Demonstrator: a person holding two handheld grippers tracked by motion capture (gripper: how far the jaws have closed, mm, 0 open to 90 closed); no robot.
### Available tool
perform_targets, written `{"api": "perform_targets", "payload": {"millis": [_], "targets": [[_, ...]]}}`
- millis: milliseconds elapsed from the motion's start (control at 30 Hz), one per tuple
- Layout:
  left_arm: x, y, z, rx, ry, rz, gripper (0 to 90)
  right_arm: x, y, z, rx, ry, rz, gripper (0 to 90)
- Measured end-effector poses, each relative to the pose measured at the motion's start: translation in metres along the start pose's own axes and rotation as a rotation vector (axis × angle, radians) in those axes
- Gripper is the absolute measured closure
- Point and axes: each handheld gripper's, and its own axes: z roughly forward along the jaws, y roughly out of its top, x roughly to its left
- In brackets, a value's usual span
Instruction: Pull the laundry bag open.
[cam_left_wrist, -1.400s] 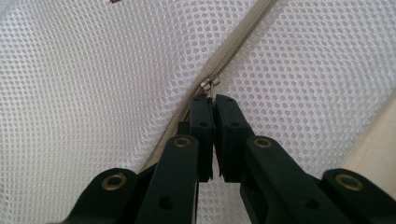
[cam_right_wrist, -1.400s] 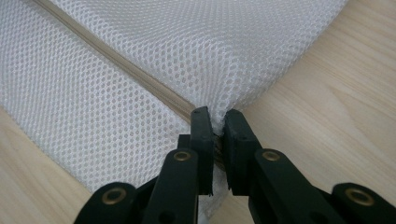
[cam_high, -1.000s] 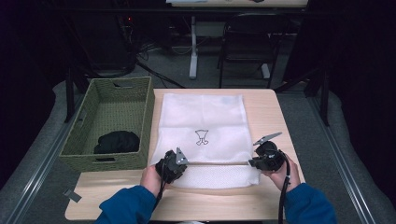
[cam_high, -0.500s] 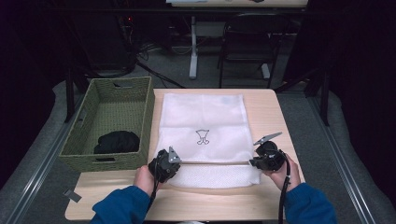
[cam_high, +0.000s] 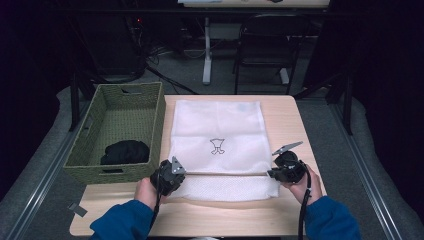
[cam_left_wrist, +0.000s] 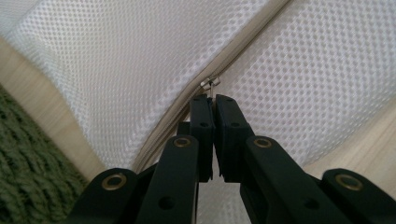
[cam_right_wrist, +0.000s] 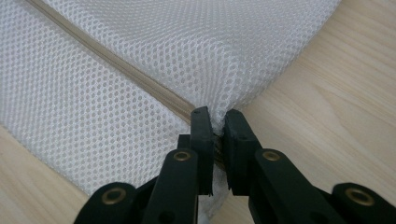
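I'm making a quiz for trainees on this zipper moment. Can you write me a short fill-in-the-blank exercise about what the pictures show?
1. The left gripper is shut on the ____ of the white mesh bag.
2. The right gripper pinches the bag's mesh at the ____ end of the zipper line.
3. The black cloth lies inside the green woven ____.
4. The bag lies on a ____ table.

Missing words: zipper pull; right; basket; wooden

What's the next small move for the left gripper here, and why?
Probably keep drawing the zipper pull leftward along the zipper. The left gripper is shut on it near the mesh laundry bag's left edge, while the right gripper pins the other end.
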Motion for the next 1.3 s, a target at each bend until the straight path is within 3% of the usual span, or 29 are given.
{"api": "perform_targets", "payload": {"millis": [400,433,567,633,700,833,1133,1300], "targets": [[0.004,-0.007,-0.006,-0.007,0.009,-0.01,87.4,0.001,0.0,0.0,0.003,0.006,0.0,84.2],[0.005,-0.008,-0.006,0.001,0.015,-0.008,87.4,0.001,0.0,0.0,0.007,-0.01,-0.004,84.2],[0.013,-0.016,-0.009,0.008,0.024,-0.045,87.4,-0.001,-0.001,0.0,0.009,-0.017,0.004,84.2],[0.014,-0.017,-0.01,0.02,0.029,-0.042,87.4,-0.001,0.0,0.001,0.007,-0.004,0.004,84.2],[0.014,-0.019,-0.01,0.02,0.04,-0.044,87.4,0.001,0.0,0.001,0.013,-0.024,-0.01,84.2],[0.024,-0.029,-0.014,0.041,0.059,-0.073,87.4,-0.001,-0.001,0.001,0.015,-0.023,0.006,84.2],[0.031,-0.039,-0.018,0.057,0.064,-0.089,87.4,0.004,0.002,0.005,0.019,-0.017,-0.015,84.2],[0.032,-0.04,-0.014,0.083,0.063,-0.094,87.2,0.003,0.002,0.01,0.049,0.022,-0.002,82.5]]}}
